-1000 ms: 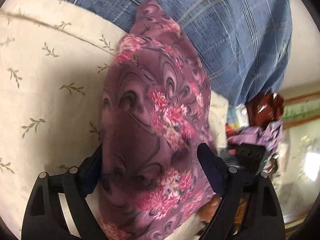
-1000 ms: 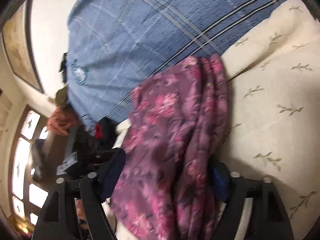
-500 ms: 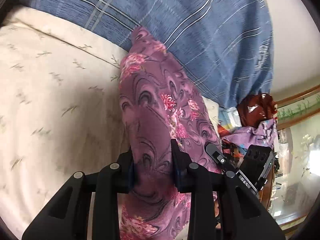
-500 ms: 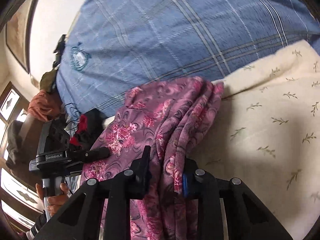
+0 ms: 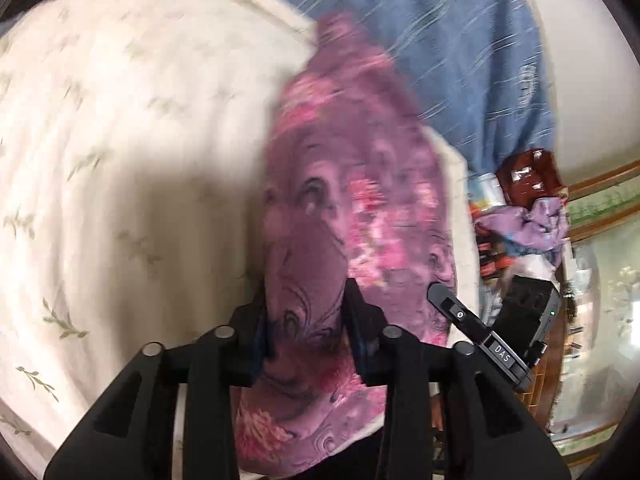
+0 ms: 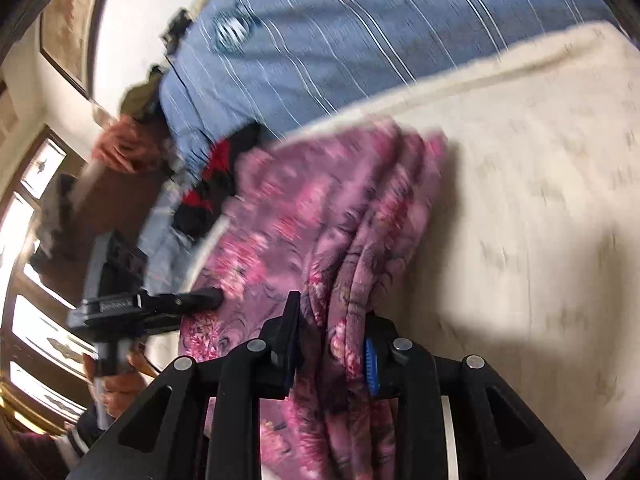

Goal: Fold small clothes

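Observation:
A purple garment with pink flowers [image 5: 352, 184] lies bunched on a cream bedsheet with leaf sprigs [image 5: 120, 140]. My left gripper [image 5: 306, 300] pinches one end of it, fabric filling the gap between its pads, and its jaws are opening slightly. In the right wrist view the same garment [image 6: 288, 216] hangs in folds through my right gripper [image 6: 332, 312], whose pads press on a thick fold while the jaws ease open. Each gripper shows in the other's view: the right gripper [image 5: 480, 336] and the left gripper [image 6: 160, 304] sit side by side on the cloth. Both views are motion-blurred.
A blue striped fabric [image 5: 440, 40] lies along the far edge of the sheet [image 6: 540, 200]. Past the bed's edge are a lilac cloth [image 5: 524, 224], a dark brown object [image 5: 532, 176] and other clutter. A hand [image 6: 116, 392] holds the left gripper's handle.
Both grippers went from wide open around the garment to closed on it. They then moved across the bed with it, away from the blue fabric.

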Demonstrator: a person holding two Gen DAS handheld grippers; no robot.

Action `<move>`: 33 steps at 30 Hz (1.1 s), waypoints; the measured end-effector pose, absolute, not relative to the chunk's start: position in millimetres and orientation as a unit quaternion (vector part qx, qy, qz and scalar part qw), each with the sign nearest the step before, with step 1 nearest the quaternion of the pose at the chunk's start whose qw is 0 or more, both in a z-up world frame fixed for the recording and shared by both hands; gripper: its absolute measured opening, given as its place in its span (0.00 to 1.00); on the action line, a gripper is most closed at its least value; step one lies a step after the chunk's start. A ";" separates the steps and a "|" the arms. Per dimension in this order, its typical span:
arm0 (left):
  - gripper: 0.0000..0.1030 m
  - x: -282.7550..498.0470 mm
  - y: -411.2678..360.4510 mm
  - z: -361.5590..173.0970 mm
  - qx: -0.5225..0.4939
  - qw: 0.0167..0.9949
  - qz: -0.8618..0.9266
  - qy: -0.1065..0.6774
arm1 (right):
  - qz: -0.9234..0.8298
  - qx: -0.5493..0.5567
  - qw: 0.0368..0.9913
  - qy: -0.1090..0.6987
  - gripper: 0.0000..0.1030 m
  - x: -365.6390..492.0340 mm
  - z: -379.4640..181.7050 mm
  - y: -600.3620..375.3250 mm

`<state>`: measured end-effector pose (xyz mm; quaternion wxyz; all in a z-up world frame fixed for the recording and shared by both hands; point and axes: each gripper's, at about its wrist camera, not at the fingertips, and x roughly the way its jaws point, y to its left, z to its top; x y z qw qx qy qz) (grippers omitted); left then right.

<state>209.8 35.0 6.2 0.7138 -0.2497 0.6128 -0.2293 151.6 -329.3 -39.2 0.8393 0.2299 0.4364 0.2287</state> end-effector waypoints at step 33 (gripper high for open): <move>0.31 386.8 -49.3 28.7 -0.013 0.789 -0.221 0.573 | 0.164 0.233 0.862 0.420 0.17 242.3 -32.3 -356.0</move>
